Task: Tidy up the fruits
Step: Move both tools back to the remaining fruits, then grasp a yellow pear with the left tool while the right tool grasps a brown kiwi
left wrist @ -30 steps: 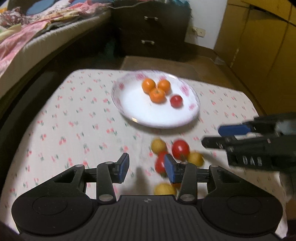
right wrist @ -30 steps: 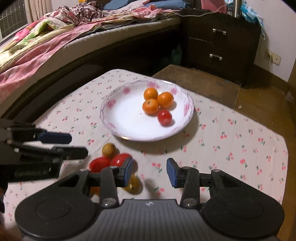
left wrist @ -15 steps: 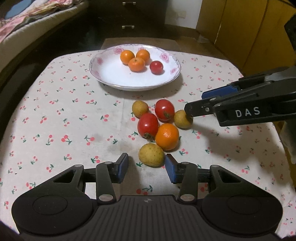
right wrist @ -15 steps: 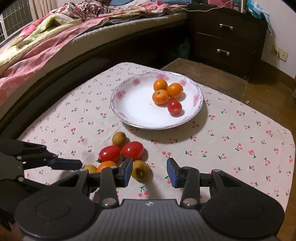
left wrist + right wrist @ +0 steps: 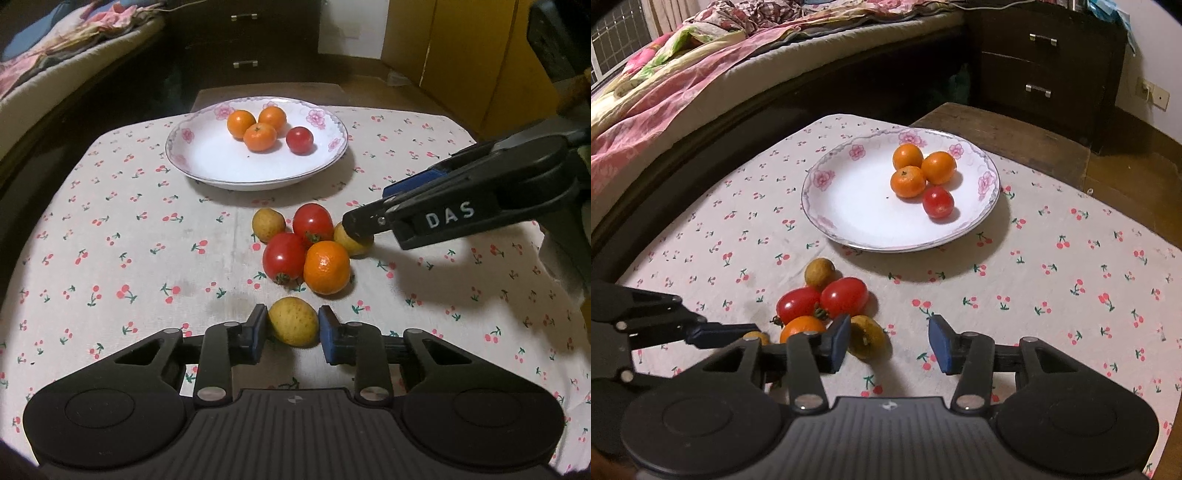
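Pickup is the step in hand: the left gripper (image 5: 293, 328) is closed on a yellow-brown fruit (image 5: 293, 320) lying on the tablecloth (image 5: 110, 221), pads pressed to both its sides. Just ahead sits the loose cluster, an orange (image 5: 326, 267) and tomatoes nearest. The right gripper (image 5: 888, 341) is opening, a brownish fruit (image 5: 867, 336) beside its left pad (contact perhaps, not clear). Beyond the cluster waits the plate (image 5: 192, 162), its near half bare; a straight lift over the cluster is called for.
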`<state>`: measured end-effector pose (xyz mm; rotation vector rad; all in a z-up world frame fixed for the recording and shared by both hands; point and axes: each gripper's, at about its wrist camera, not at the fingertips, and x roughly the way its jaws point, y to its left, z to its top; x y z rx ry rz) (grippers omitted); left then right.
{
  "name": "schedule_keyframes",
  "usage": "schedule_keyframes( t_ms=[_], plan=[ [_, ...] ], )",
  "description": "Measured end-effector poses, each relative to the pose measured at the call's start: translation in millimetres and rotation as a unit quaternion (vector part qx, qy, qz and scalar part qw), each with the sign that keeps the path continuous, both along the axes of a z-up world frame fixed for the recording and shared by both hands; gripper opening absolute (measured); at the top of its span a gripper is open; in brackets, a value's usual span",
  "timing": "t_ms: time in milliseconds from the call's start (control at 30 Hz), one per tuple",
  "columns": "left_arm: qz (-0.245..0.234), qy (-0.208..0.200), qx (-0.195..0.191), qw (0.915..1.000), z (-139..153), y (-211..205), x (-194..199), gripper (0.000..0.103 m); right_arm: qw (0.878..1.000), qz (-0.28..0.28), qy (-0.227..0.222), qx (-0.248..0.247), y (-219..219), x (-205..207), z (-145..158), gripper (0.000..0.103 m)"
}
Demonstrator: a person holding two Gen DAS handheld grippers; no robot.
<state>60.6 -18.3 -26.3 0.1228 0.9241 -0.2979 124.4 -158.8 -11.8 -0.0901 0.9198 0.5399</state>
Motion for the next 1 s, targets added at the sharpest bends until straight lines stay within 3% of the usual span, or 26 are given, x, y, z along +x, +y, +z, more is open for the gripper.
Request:
schedule_keyframes(
  t_ms=[567,767,1000],
  plan=[
    [0.007,0.018,-0.017,0.9997,-0.6,6.9,0.4,0.038,0.998,0.049,0.004,-0.036,25.8,-4.7,-14.7,0.052],
    [0.007,0.018,-0.016,0.9997,-0.7,6.9,0.0,0.038,0.998,0.053,-0.005,-0.041,30.7,-7.5,-12.0,0.033],
    [0.005,0.016,-0.011,0.9998,-1.3,5.8,-0.6,0.039,0.997,0.056,-0.005,-0.044,29.7,-9.3,-12.3,0.033]
  ],
)
